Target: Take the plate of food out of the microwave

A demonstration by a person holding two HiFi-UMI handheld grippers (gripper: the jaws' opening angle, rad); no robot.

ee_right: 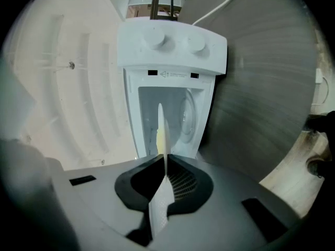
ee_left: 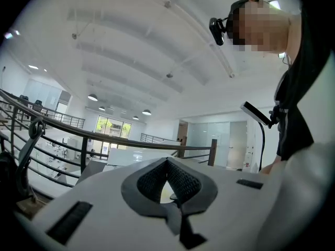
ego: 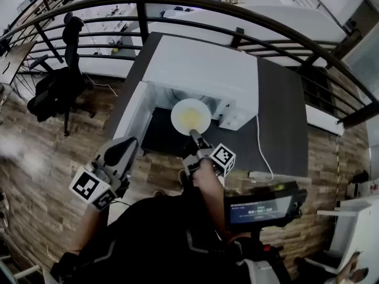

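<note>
A white microwave [ego: 201,70] stands on a dark table [ego: 278,117] with its door [ego: 131,120] swung open to the left. A white plate [ego: 189,116] with yellow food sits at the mouth of the cavity. My right gripper [ego: 194,135] is shut on the plate's near rim. In the right gripper view the plate [ee_right: 160,129] shows edge-on, clamped in that gripper [ee_right: 165,163], with the microwave [ee_right: 172,46] and its two knobs behind. My left gripper [ego: 121,149] hangs low at the left, clear of the door, tilted up toward the ceiling. It is shut [ee_left: 167,161] and holds nothing.
A dark metal railing [ego: 237,10] curves behind the table. A white cable [ego: 263,147] runs over the tabletop to the right of the microwave. A black office chair [ego: 59,87] stands on the wooden floor at the left. A small screen device [ego: 260,209] sits near my right arm.
</note>
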